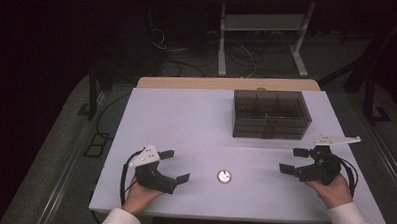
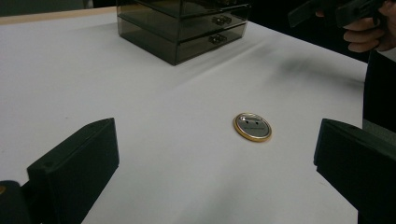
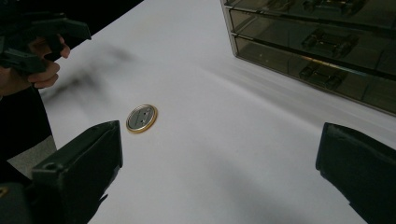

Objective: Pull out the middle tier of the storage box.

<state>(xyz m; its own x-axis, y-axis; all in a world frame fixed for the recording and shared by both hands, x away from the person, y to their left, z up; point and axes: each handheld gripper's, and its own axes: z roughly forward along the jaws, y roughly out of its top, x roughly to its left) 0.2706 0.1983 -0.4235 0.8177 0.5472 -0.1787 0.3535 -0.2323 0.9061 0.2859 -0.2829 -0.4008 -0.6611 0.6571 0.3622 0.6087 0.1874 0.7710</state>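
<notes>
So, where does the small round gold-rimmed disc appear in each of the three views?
High view: the disc lies on the white table, low centre, between the left gripper and the right gripper.
Left gripper view: the disc lies right of centre.
Right gripper view: the disc lies left of centre.
Shared landmark: the smoky drawer box, beyond the disc in every view.

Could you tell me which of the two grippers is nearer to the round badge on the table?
The left gripper: the round badge lies closer to its open jaws than to the right gripper.
</notes>
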